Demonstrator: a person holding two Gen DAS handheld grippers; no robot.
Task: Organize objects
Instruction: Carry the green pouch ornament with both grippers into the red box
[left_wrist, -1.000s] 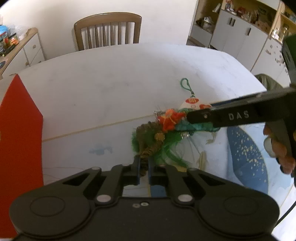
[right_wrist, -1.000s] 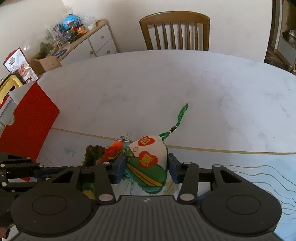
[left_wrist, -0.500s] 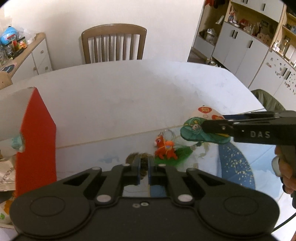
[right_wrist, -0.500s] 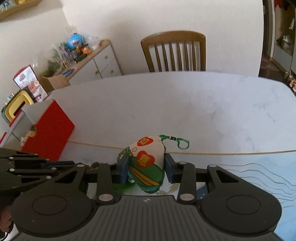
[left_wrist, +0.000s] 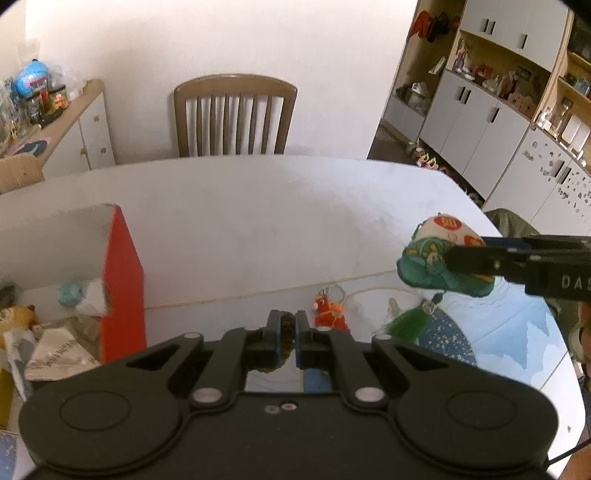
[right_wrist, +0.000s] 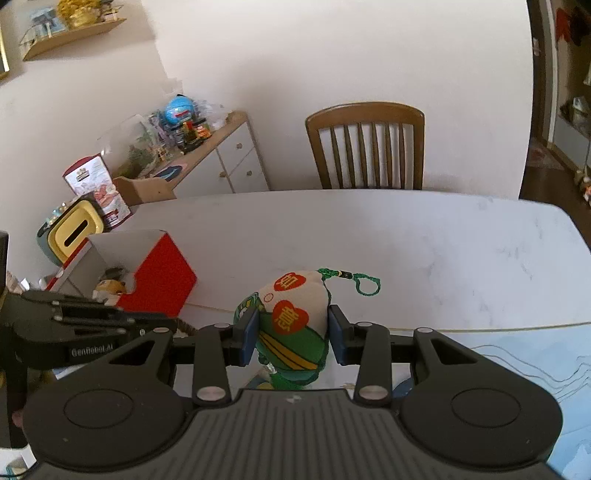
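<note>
Meanwhile, from the left wrist view, the left gripper had its jaws drawn close together around a small dark brown fuzzy ornament, which a second earlier had sat in a tangle of trinkets on the table and now rode clear of it. A little orange horse charm was left on the table just beyond the fingers, with a green tassel near it hanging from the sachet. Off to the right, the embroidered sachet hung in the air, pinched by the right gripper, where before it had lain low against the pile. The open red box, holding other odds and ends, stood to the left. From the right wrist view, the right gripper was clamped on the sachet, its green cord loop dangling forward, and the table had dropped further below than half a second before. The red box sat left of it, with the left gripper just beside its near corner. Both items seemed separated from the heap, so carrying them to the box looked like the next step.
</note>
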